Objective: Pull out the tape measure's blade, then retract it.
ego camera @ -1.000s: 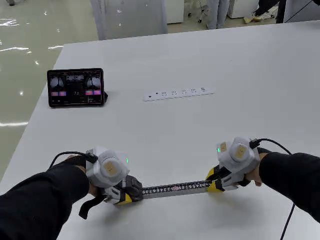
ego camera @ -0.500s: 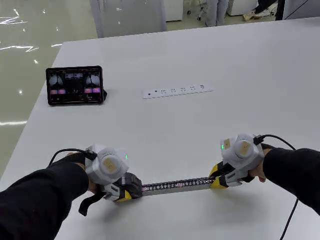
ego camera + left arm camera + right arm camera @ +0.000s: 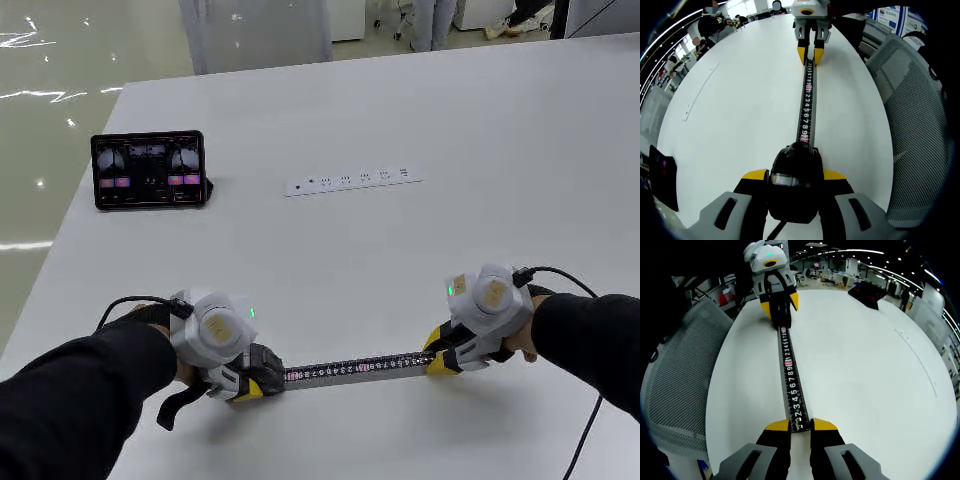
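**Left tool** [image 3: 795, 176]: the jaws are closed on either side of the black tape measure case [image 3: 794, 192]. Whether the case rests on the table [image 3: 400, 260] or hangs just above it cannot be told.

**Right tool** [image 3: 800, 426]: the yellow tips are pinched on the free end of the blade [image 3: 789, 371]. This tool stands well apart from the case, directly opposite its mouth.

**Blade:** it runs straight from the case mouth to the right tool, printed face up, with no visible twist.

**Change noted:** against the head view of a second ago, the right tool stands somewhat farther from the case and a longer run of blade is exposed. The case keeps much the same place in the left tool. The gain over the last half second is small.

**Assessment:** the pull-out appears to be under way or near its end, and retraction has not begun. The return likely calls for the right tool to travel back toward the case with the blade kept in line. A release at this span risks the blade whipping.

**Surroundings:** a power strip [image 3: 352, 181] lies beyond the case, well apart. A tablet [image 3: 150, 170] stands beyond the case and to its left. Both are off the blade's line.
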Motion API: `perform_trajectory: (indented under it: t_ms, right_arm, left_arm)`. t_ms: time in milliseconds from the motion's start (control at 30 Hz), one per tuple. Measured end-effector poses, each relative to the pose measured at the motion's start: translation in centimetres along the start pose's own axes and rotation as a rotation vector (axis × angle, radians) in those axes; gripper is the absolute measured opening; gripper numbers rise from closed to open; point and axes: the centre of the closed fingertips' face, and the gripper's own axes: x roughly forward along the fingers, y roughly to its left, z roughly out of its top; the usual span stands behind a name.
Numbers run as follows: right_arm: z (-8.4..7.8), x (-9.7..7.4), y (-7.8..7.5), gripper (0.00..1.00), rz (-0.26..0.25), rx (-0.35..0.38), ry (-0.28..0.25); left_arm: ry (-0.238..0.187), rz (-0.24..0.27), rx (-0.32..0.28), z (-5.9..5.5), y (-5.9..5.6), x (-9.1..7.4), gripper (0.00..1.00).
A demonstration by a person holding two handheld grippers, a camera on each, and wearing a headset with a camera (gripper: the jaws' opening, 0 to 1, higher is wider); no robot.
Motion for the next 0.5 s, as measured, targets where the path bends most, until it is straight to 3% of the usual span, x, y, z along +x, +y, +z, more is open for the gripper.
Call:
perform_trajectory:
  t_ms: [500]
  right_arm:
    - [-0.96,-0.80,-0.11,0.10,-0.006,0.004,0.008]
  left_arm:
    - [-0.002,0.002,0.002,-0.08,0.05,-0.10,0.34]
